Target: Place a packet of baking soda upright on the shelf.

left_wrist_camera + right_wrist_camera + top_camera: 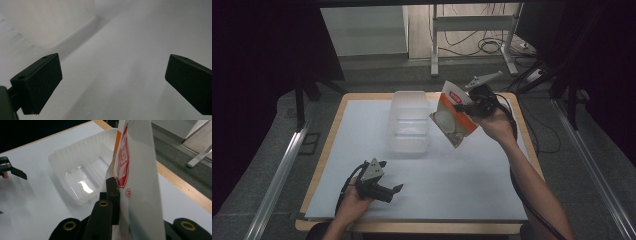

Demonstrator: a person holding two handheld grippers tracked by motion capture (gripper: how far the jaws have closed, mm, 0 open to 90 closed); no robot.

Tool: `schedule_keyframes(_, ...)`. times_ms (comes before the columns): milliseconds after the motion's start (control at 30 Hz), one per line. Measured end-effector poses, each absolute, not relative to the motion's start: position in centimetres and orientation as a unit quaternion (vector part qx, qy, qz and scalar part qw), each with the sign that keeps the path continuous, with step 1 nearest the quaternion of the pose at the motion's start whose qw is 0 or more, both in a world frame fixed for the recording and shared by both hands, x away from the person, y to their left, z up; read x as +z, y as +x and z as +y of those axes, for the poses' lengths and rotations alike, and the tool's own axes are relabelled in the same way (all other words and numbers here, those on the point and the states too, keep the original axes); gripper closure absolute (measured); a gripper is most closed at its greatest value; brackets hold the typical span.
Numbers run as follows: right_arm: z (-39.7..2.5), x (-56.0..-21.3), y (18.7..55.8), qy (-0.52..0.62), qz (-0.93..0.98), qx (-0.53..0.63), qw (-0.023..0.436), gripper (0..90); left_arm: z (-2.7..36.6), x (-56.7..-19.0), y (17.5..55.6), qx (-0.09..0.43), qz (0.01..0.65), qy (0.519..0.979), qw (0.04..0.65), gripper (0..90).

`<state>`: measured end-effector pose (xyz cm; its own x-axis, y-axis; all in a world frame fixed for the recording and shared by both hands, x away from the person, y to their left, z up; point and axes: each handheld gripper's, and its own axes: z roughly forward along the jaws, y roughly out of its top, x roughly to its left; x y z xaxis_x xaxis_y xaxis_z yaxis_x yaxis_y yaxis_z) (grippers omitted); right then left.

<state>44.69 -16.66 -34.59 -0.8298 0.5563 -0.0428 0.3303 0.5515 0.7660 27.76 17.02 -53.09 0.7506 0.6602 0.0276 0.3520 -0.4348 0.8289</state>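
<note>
The table (362, 150) carries a white sheet, and on it, toward the far edge, stands an empty clear plastic bin (408, 122). The right gripper (466, 106) is raised above the table just to the right of the bin, its jaws clamped on the upper edge of a packet (454, 120) with orange, white and red print and a round clear window; the packet hangs tilted, its lower corner beside and above the bin's right rim. Risk 1: the grip falls on thin film near one edge, so the packet may swing or slip out if moved quickly. Risk 2: if the packet is intended for the bin, which is a judgement only, its low corner could catch the rim and shove or tip the light bin. The left gripper (384, 190) rests near the table's front edge, jaws wide apart and holding nothing, well apart from the bin, so it cannot steady it.
</note>
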Motion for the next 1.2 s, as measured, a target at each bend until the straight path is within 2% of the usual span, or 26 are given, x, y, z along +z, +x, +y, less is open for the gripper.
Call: schedule_keyframes(1200, -5.1, -34.7, 46.7, 0.176, 0.898, 0.39, 0.105, 88.6, 17.2, -53.0, 27.7, 0.18, 0.306, 0.824, 0.443, 1.0)
